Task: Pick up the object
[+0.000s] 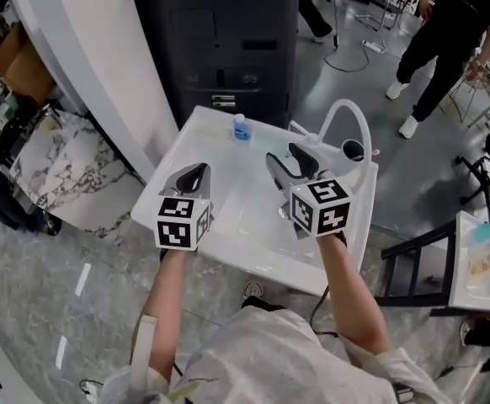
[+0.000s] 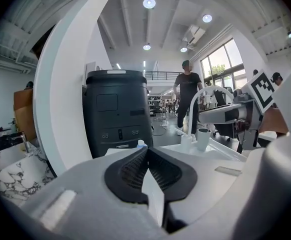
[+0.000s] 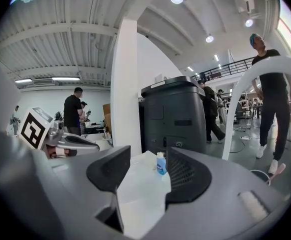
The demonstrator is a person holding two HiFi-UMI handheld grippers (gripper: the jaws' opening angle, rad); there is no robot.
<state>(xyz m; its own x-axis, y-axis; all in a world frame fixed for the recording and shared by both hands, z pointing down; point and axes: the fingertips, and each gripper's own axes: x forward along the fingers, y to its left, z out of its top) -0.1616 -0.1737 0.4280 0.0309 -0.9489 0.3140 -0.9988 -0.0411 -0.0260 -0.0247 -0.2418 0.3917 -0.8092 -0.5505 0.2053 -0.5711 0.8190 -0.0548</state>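
Note:
A small blue bottle (image 1: 241, 129) with a white cap stands upright near the far edge of the white table (image 1: 228, 225). In the right gripper view the bottle (image 3: 161, 163) shows ahead, between the jaws but well beyond them. My right gripper (image 1: 287, 160) hovers over the table's middle, open wide with nothing between its fingers (image 3: 146, 156). To its left my left gripper (image 1: 194, 173) is shut and empty, its pads meeting (image 2: 146, 151). Only the bottle's cap (image 2: 141, 144) peeks over the left jaws.
A white cup (image 1: 353, 151) and a white arched tube (image 1: 350, 112) stand at the table's far right corner. A dark grey cabinet (image 1: 220, 40) and a white pillar (image 1: 102, 57) rise behind the table. A person in black (image 1: 447, 40) walks at the back right.

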